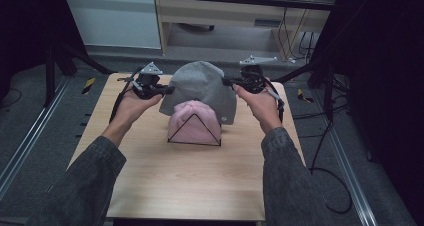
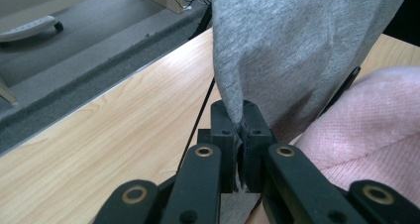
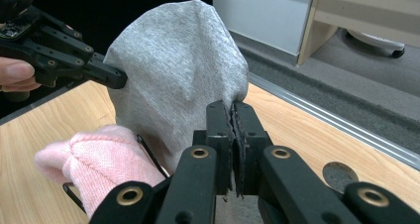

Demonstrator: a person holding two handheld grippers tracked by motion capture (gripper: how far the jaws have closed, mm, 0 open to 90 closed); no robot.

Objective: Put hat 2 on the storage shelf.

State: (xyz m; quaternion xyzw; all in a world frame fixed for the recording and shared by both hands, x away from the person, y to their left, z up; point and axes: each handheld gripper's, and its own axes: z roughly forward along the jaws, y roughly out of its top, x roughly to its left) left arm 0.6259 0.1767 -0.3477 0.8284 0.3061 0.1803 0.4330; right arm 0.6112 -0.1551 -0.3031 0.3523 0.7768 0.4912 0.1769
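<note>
1. We reach both forearms forward over the table, sleeves at the bottom of the high view.
2. Our left gripper (image 1: 169,90) points inward, jaws closed on grey cloth (image 1: 202,83).
3. Our right gripper (image 1: 225,81) mirrors it, jaws pinching the cloth's opposite edge.

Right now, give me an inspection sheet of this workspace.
Surface: wooden table, front half bare.
Job's things: grey hat held up by its edge; pink hat on a black wire stand.
Clutter: nothing seen.
Grippers: left gripper and right gripper, jaws shut on the grey hat's opposite sides.
Cables: black cable on the floor at right.
Surroundings: grey carpet, floor rails, cabinets behind.
</note>
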